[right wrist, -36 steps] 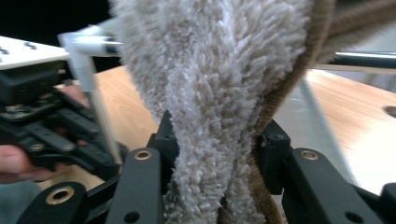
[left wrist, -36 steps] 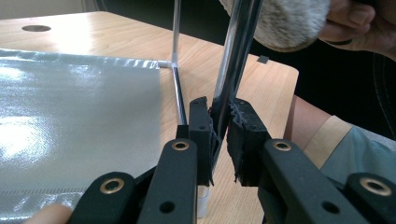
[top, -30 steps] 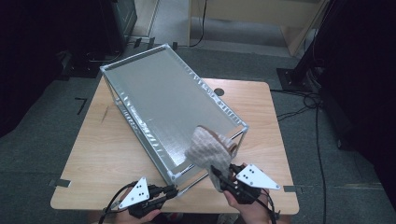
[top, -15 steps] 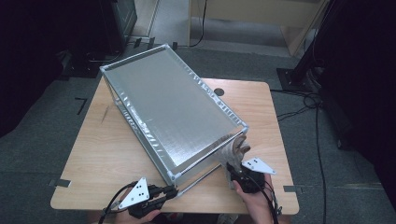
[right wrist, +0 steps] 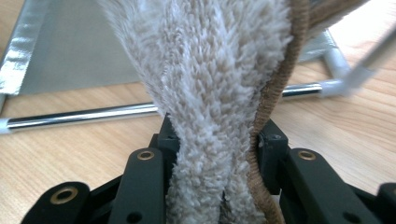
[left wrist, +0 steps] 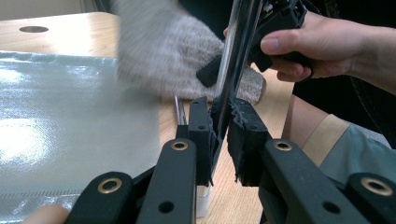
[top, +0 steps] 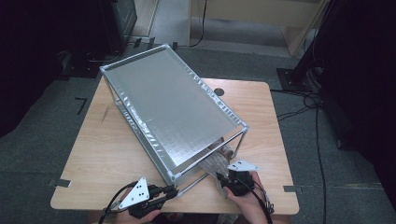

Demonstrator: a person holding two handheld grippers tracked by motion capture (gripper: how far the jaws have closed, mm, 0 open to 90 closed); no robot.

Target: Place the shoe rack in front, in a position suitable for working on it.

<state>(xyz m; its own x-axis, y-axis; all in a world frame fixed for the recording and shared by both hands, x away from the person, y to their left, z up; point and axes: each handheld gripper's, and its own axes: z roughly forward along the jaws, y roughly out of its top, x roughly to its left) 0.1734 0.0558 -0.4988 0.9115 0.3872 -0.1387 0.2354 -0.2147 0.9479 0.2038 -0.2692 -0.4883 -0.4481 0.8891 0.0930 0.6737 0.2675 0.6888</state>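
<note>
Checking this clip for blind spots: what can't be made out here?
- Towel, high view: mostly hidden under the rack's top shelf.
- Towel, left gripper view: blurred.
- Lower shelf, left gripper view: cut off by the left edge.
- Towel's far end, right gripper view: cut off at the top.

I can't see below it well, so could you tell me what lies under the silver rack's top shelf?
Under the silver metal rack's top shelf, a beige fluffy towel pokes in at the near end; the shelf covers whatever lies deeper.

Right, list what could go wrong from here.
The towel, bunched in the right gripper, may snag on the chrome crossbar as it goes onto the rack's lower shelf. The left gripper clamps just one thin post, so a tug could shift the rack.
</note>
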